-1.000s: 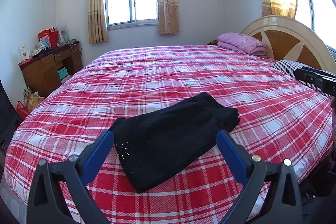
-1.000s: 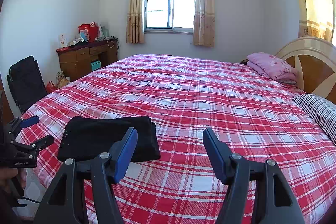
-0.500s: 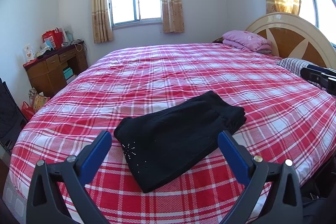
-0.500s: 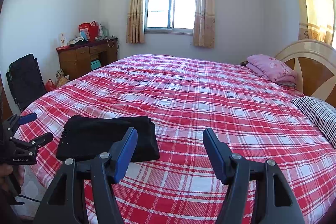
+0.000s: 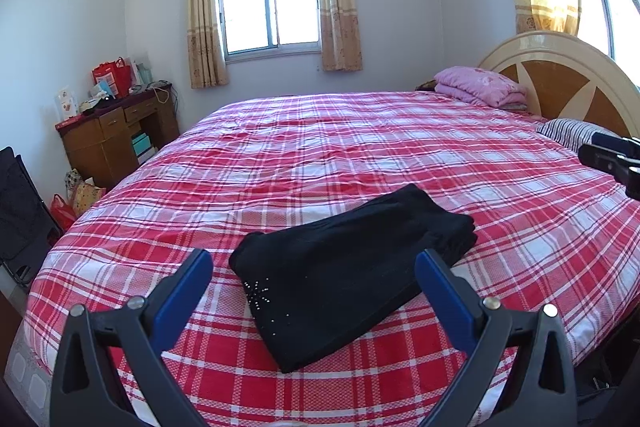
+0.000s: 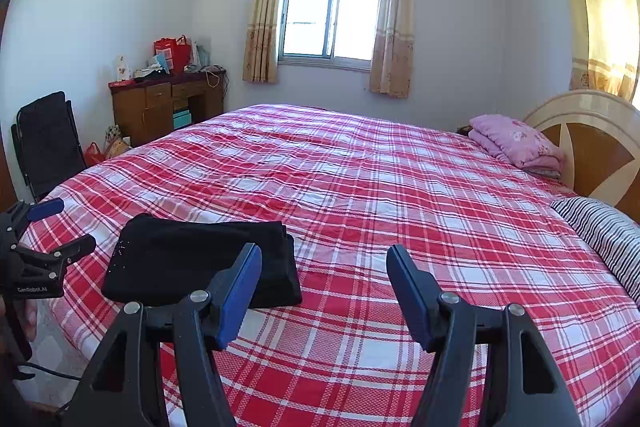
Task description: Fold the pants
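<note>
Folded pants [image 5: 352,275] lie on bed [image 5: 360,155] just ahead of L hand-held gripper [image 5: 314,267], long axis diagonal; R hand-held gripper [image 6: 324,267] off to their right. Both w/ jaws apart, empty.

A red and white checked bedspread [image 5: 360,147] covers the bed. A folded pink blanket [image 5: 480,89] lies by the curved wooden headboard [image 5: 560,75], with a striped pillow [image 6: 600,231] nearer the front. A wooden desk [image 6: 168,107] stands in the far corner, a red bag [image 6: 172,53] on top. A black folding chair [image 6: 48,139] stands beside it. Beige curtains [image 6: 264,7] flank the window [image 6: 332,19].
</note>
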### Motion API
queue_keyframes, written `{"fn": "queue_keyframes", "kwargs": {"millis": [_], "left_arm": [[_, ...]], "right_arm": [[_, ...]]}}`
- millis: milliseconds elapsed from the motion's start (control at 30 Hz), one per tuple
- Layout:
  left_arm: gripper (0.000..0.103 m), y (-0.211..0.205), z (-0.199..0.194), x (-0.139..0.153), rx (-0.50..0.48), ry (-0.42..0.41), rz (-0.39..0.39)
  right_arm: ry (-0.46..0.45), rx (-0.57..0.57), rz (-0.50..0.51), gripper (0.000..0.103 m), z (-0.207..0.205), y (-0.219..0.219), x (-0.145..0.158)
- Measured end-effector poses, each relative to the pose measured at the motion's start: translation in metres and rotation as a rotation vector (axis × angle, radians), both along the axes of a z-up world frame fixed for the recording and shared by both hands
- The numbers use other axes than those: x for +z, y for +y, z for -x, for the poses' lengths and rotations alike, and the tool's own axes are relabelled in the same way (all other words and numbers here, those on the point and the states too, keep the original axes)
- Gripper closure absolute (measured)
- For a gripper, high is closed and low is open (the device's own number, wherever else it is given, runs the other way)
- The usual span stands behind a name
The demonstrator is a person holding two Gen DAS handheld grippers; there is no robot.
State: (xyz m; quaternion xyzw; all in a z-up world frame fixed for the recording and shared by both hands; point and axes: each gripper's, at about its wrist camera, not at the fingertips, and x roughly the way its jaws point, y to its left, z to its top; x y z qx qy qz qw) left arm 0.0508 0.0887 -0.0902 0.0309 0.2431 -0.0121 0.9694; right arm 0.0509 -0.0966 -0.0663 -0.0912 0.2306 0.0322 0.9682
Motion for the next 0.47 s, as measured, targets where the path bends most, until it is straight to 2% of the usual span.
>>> {"fn": "queue_keyframes", "kwargs": {"millis": [233,467], "left_arm": [[0.000,0.0062,-0.0016,-0.0026,0.048,0.000,0.003],[0.000,0.0074,-0.0015,-0.0060,0.055,-0.013,-0.005]], "right_arm": [[0.006,0.008,0.009,0.037,-0.0011,0.0037,-0.0023],[0.016,0.012,0.016,0.037,-0.0045,0.0060,-0.0056]]}}
